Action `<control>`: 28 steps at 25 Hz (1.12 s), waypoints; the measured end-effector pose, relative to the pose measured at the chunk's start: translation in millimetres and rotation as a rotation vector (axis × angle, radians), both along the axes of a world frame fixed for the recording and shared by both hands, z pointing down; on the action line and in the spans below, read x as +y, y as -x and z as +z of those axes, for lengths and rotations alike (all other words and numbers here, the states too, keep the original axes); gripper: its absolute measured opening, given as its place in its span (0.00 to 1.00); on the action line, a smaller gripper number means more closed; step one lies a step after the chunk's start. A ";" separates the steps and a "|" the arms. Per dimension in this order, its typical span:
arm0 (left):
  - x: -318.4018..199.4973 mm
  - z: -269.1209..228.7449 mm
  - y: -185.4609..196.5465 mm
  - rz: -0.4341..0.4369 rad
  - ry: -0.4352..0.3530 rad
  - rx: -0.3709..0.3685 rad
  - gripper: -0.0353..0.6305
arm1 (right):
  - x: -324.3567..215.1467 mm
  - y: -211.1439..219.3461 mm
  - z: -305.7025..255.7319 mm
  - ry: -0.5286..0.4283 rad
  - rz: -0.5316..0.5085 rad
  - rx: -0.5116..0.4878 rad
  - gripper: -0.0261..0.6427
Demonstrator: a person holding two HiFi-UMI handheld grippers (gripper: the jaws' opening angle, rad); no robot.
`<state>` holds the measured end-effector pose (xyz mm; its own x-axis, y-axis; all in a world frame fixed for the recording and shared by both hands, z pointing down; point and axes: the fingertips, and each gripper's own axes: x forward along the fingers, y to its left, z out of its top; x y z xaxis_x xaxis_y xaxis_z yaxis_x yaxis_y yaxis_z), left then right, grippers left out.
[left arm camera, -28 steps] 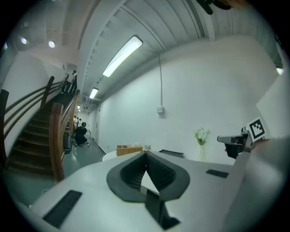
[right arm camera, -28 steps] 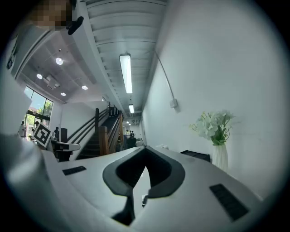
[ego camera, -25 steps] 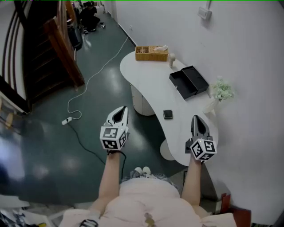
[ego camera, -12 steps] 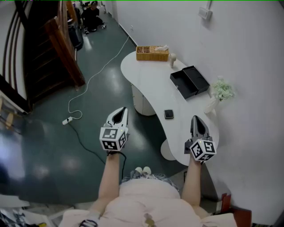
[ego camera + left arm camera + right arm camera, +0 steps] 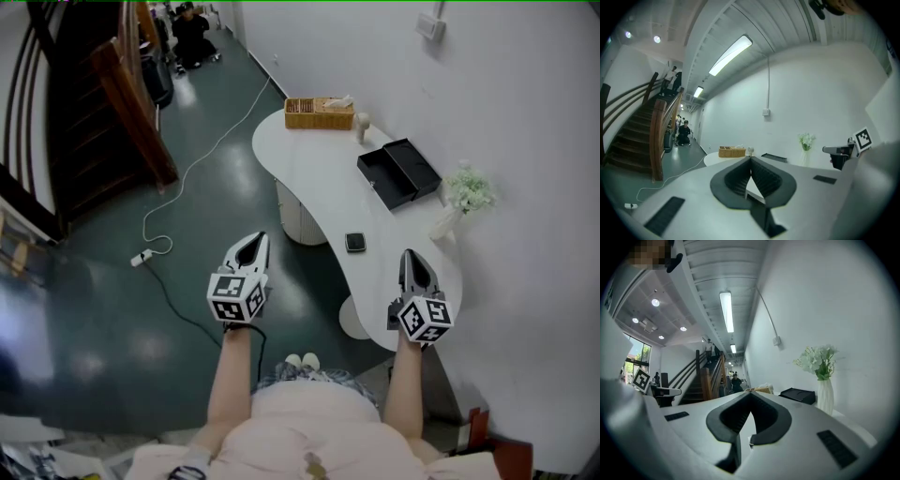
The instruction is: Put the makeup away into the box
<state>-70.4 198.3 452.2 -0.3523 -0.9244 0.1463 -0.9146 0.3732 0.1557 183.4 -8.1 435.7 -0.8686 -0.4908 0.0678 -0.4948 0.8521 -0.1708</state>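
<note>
A black box (image 5: pixel 398 173) lies open on the white curved table (image 5: pixel 314 173), its lid folded out beside it. A small black makeup compact (image 5: pixel 355 242) rests on the table nearer to me. My left gripper (image 5: pixel 255 236) hangs over the floor to the left of the table, shut and empty. My right gripper (image 5: pixel 412 253) hovers over the table's near end, just right of the compact, shut with nothing in it. In the left gripper view the left gripper (image 5: pixel 751 158) points toward the box (image 5: pixel 774 157). The right gripper (image 5: pixel 751 393) has the box (image 5: pixel 799 395) ahead to its right.
A wicker basket (image 5: pixel 320 113) and a small pale item (image 5: pixel 363 125) stand at the table's far end. A white vase of flowers (image 5: pixel 466 192) stands by the wall right of the box. A cable (image 5: pixel 187 178) trails over the dark floor; a wooden staircase (image 5: pixel 112 94) rises at left.
</note>
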 end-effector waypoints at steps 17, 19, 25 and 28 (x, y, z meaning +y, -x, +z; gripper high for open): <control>-0.7 -14.2 0.1 0.068 -0.132 0.073 0.64 | -10.1 10.7 3.2 0.032 -0.025 -0.025 0.06; 0.5 -13.6 3.3 0.055 -0.123 0.072 0.65 | -12.2 13.2 3.3 0.036 -0.028 -0.028 0.06; -4.5 -18.4 5.3 0.040 -0.122 0.056 0.65 | -20.6 18.0 2.1 0.039 -0.040 -0.037 0.06; -8.1 -12.6 1.1 0.031 -0.118 0.060 0.65 | -25.8 15.3 3.9 0.039 -0.041 -0.041 0.06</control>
<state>-71.5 190.2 439.7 -0.3173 -0.9467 0.0562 -0.9129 0.3210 0.2520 168.1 -33.8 439.6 -0.8902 -0.4527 0.0499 -0.4517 0.8637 -0.2236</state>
